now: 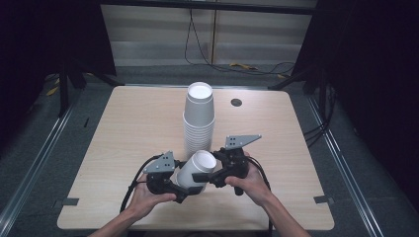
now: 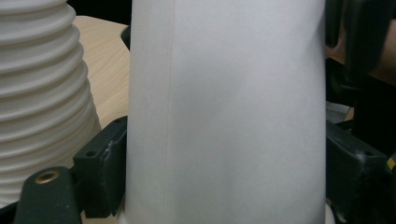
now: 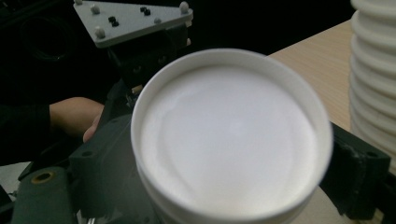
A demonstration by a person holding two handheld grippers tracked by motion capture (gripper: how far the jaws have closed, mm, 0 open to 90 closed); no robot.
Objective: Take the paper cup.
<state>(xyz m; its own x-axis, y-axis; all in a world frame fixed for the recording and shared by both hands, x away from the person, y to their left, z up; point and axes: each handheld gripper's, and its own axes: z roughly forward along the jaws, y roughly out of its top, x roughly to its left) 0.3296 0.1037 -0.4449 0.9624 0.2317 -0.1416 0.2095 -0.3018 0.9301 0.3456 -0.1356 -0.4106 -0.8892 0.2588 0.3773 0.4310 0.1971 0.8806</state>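
Note:
A white paper cup (image 1: 196,170) lies tilted in the air just above the table's near edge, its closed base turned up toward the tall stack. My left gripper (image 1: 184,191) grips it from the left; in the left gripper view the cup's wall (image 2: 224,112) sits between both black pads (image 2: 100,172), which press on it. My right gripper (image 1: 205,176) comes in from the right. In the right gripper view the cup's round base (image 3: 229,135) faces the camera with a jaw tight against each side. A hand holds each gripper.
A tall stack of upside-down white paper cups (image 1: 199,118) stands mid-table right behind the held cup, its ribbed rims close by (image 2: 42,93) (image 3: 373,84). A dark round grommet (image 1: 236,102) marks the wooden table (image 1: 133,128) at the back. Cables trail on the floor beyond.

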